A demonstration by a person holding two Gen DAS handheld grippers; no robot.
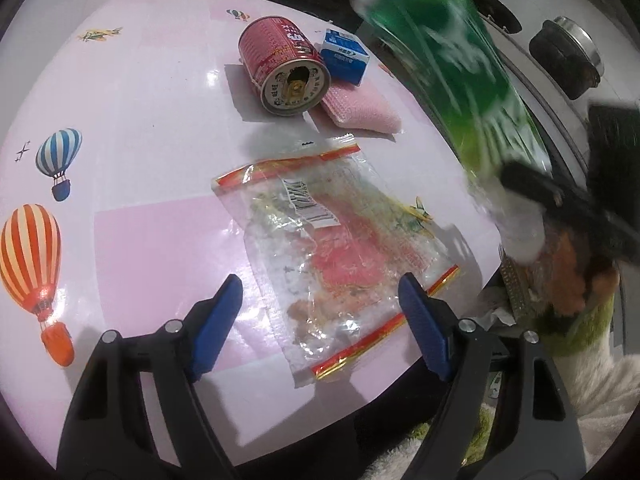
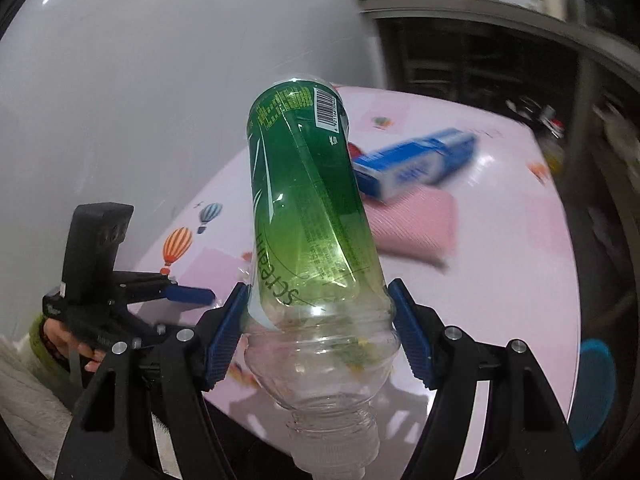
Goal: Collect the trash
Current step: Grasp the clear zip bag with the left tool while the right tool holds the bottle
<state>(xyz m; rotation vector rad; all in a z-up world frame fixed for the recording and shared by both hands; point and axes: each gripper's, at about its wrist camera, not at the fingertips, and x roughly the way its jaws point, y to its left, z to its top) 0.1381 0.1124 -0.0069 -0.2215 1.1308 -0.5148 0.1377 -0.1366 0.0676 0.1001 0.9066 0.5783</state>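
Right claw point(image 2: 316, 334) is clamped on the green-labelled plastic bottle point(image 2: 304, 208), blue pads pressing its clear shoulder from both sides, neck pointing back toward the camera, base tilted up and away, well off the worktop point(image 2: 500, 280). Left claw point(image 1: 320, 312) hangs spread wide, gripping nothing, just above the near end of a crumpled clear wrapper point(image 1: 336, 240) with red-and-gold edges (lying flat on the pink balloon-print worktop point(image 1: 140, 160)). Beyond the wrapper, a pink sponge point(image 1: 360, 114). The red can point(image 1: 284, 68) lies on its side touching it, open end toward us. Just beside the can, a small blue-and-white carton point(image 1: 344, 58).
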